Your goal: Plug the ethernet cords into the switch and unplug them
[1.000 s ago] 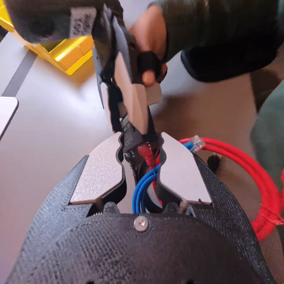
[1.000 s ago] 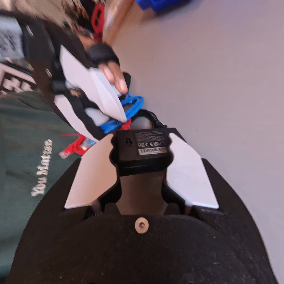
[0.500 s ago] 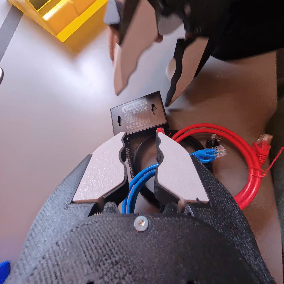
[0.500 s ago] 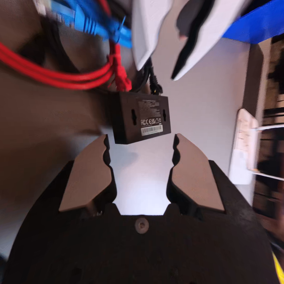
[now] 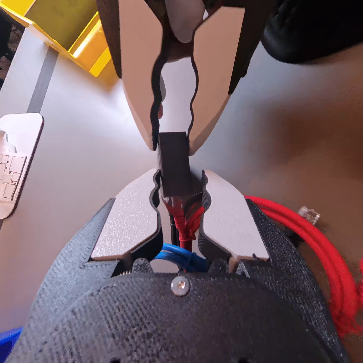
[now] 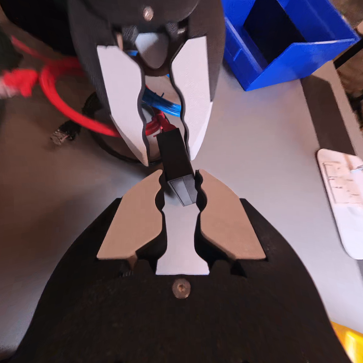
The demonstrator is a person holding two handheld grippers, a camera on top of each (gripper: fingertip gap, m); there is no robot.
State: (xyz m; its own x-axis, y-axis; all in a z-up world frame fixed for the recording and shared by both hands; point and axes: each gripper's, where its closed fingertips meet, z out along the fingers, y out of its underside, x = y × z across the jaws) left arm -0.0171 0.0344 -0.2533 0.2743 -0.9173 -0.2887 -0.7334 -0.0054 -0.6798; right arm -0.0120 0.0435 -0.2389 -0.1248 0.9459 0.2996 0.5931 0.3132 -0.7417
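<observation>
The black switch (image 5: pixel 172 167) stands on its edge on the grey table, also in the right wrist view (image 6: pixel 174 155). My right gripper (image 6: pixel 179 172) is shut on its far end and shows from above in the left wrist view (image 5: pixel 171 149). My left gripper (image 5: pixel 180 172) is open, its fingers on either side of the switch's port end. One finger touches the switch, and the other stands apart. A red ethernet cord (image 5: pixel 314 245) has its plug (image 5: pixel 174 208) in the switch. A blue cord (image 5: pixel 176 255) lies under my left gripper.
A loose clear plug (image 5: pixel 309 215) lies by the red coil, and a black plug (image 6: pixel 64 133) by a black cable. There is a yellow bin (image 5: pixel 64 33) at the back left, a blue bin (image 6: pixel 284 45) and a white card (image 5: pixel 17 157). A person's dark sleeve is above. Both grippers' tips are roughly 35 cm from the white card (image 5: pixel 17 157).
The switch lay flat half a second ago and now stands on edge. My right gripper closed on its far end. My left gripper moved forward around its port end.
</observation>
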